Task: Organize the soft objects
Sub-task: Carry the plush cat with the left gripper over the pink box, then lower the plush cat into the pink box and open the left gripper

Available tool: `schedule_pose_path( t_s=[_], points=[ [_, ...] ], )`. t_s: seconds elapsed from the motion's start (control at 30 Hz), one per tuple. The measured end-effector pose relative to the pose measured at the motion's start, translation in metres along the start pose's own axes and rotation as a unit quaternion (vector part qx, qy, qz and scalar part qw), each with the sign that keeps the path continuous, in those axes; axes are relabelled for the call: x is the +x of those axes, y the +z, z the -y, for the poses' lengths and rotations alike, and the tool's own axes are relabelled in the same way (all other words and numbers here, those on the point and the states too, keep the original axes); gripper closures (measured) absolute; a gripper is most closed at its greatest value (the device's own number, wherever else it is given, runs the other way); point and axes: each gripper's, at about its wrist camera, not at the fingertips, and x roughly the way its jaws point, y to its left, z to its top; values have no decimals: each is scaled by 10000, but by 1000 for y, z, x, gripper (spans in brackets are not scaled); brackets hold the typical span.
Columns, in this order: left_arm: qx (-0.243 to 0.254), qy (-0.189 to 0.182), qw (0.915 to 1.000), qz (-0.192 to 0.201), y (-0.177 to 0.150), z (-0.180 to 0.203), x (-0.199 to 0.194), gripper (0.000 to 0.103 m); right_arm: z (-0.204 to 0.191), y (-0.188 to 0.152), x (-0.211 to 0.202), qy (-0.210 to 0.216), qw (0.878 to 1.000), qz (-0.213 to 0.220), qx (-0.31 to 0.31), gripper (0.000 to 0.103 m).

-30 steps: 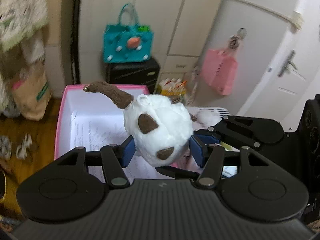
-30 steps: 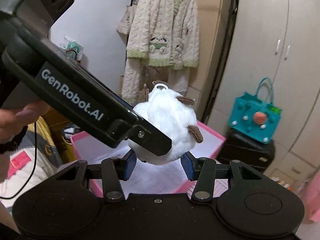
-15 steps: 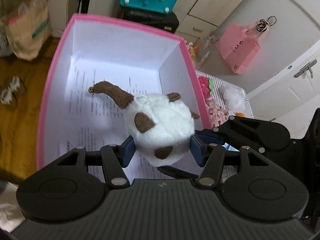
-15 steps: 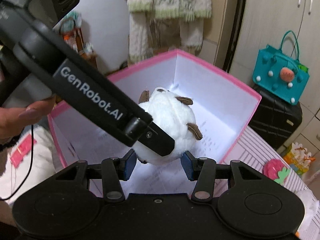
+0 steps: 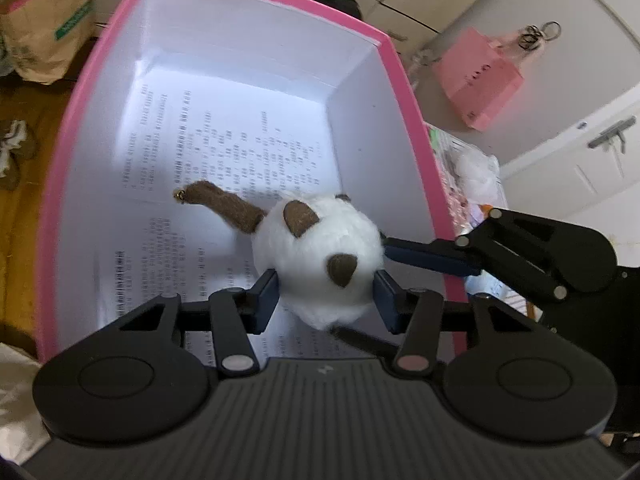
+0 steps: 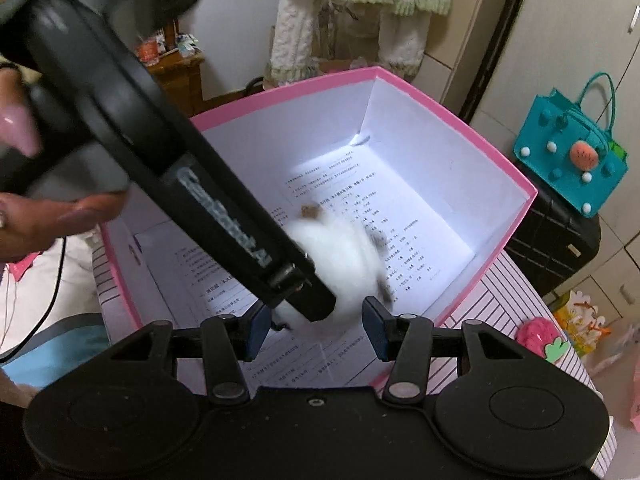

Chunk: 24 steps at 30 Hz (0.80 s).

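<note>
Jaws of your left gripper have just been closing and pinch the white plush toy, w/ the right gripper clamping it too, low inside the pink box. Placing step, I'd say; next: spread both, lift clear.

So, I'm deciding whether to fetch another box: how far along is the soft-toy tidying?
Done: nothing stored yet; the pink box holds only printed paper. In hand: the white plush is down inside the box, the left tool having just closed its jaws further on it, the right tool alongside. Left: release it, then the pink fluffy toy and white fluffy one outside.
</note>
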Motion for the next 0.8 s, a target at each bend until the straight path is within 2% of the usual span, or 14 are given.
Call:
schedule_pose_path(
  t_s=[0.13, 0.23, 0.3, 0.4, 0.6, 0.8],
  points=[
    [208, 116, 9997, 99, -1, 11, 1, 53, 1, -5, -3, -54, 9998, 165, -100, 45],
    [273, 31, 9996, 41, -5, 14, 3, 54, 3, -7, -5, -84, 9997, 183, -99, 46],
    [273, -69, 9996, 10, -8, 14, 4, 54, 4, -9, -10, -37, 9996, 264, -104, 50],
    [345, -108, 9993, 59, -12, 16, 1, 54, 2, -15, -23, -44, 9990, 449, -41, 49],
    [729, 262, 9958, 488, -27, 26, -22, 53, 3, -28, -42, 11, 9963, 838, 199, 48],
    [1161, 791, 9872, 753, -47, 43, -45, 51, 9, -37, -58, 125, 9923, 1129, 502, 48]
  ],
)
